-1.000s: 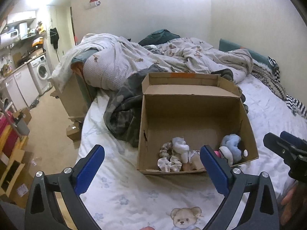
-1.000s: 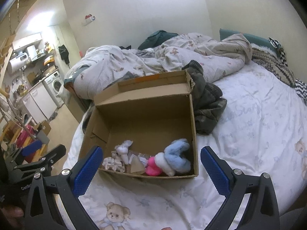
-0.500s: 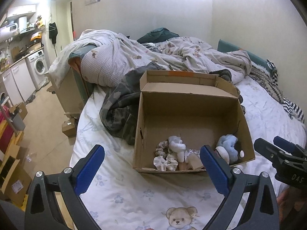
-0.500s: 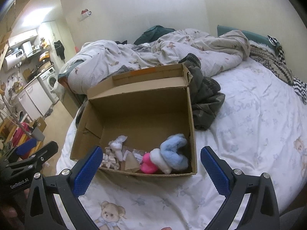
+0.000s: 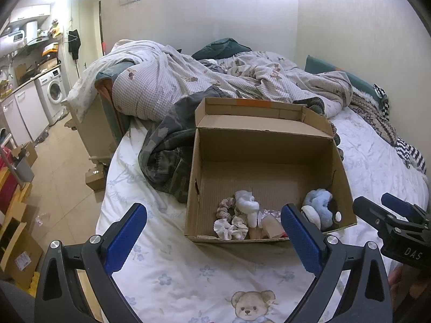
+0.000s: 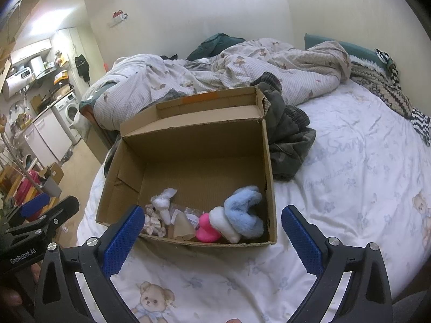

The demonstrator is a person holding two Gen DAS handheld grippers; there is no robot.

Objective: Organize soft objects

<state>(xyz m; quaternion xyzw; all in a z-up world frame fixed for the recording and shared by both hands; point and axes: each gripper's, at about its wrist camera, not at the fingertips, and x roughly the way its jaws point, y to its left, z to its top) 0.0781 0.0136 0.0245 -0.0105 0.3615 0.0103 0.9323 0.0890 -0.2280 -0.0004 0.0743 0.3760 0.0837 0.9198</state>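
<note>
Both grippers hang over the bedsheet with blue fingers spread wide and empty, the left gripper [image 5: 214, 231] and right gripper [image 6: 211, 230] just short of the cardboard box [image 5: 266, 145]. One blue plush [image 6: 243, 212], one pink piece [image 6: 206, 227], and crumpled scrunchies [image 5: 231, 220] crowd its near wall, partly hidden.

cardboard box [image 5: 269, 145] on bed [image 5: 188, 274] | soft objects [image 6: 237, 215] in box's near end | jacket [image 5: 167, 156] left

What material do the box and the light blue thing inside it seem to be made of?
The box looks like plain brown corrugated cardboard, matte, with creased flaps. The light blue thing seems to be fluffy plush or fleece: its surface is fuzzy and its edges soft.
</note>
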